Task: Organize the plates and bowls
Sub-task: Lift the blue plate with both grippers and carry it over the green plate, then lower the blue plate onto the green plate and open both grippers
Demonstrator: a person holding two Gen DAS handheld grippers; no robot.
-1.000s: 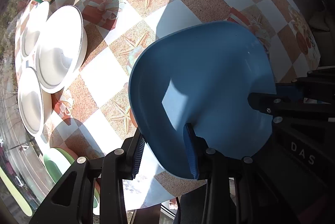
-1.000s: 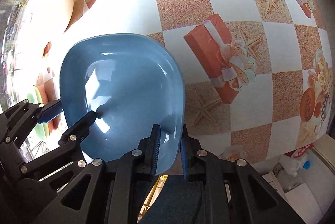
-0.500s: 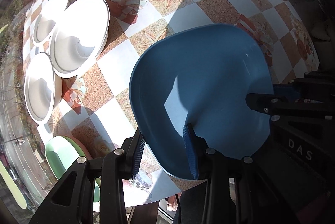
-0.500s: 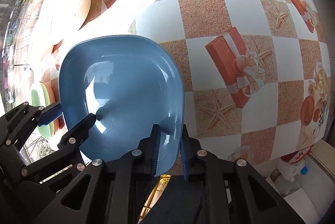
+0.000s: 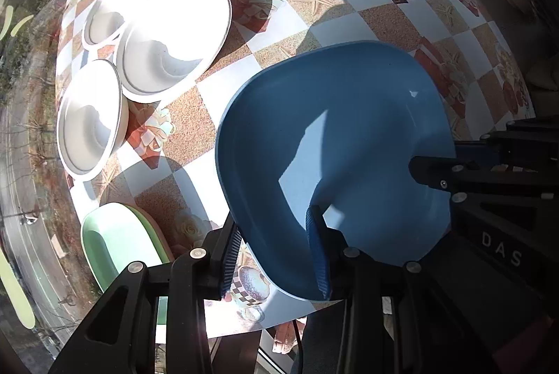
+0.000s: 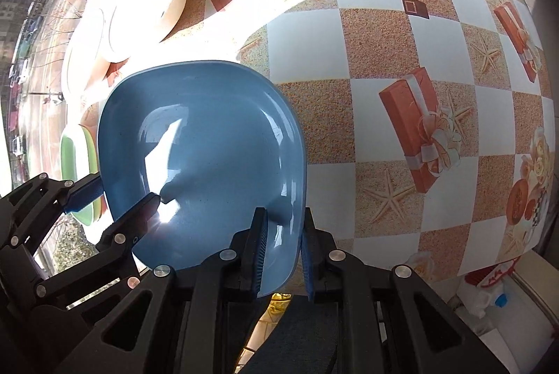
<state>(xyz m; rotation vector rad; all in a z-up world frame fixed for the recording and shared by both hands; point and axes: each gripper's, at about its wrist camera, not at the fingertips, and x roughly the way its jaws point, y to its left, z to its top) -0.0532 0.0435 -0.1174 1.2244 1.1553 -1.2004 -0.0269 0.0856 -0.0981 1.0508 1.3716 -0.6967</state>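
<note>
Above the surface (image 5: pixel 349 7): you hold the blue plate (image 5: pixel 335 143) with both grippers.
Left gripper (image 5: pixel 276 258): jaws clamp its rim.
Right gripper (image 6: pixel 281 251): jaws clamp another edge.

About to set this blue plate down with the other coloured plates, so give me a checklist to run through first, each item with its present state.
1. Left gripper clamps the blue plate at its rim: ok.
2. Right gripper clamps the plate's rim on another side: ok.
3. Plate is clear of the tablecloth: ok, it casts its shadow well away from itself.
4. Green plate at the table edge has nothing lying in it: ok.
5. Three white bowls stand apart from the green plate: ok.
6. Plate under the green one: only an orange rim shows, cannot tell more.
</note>
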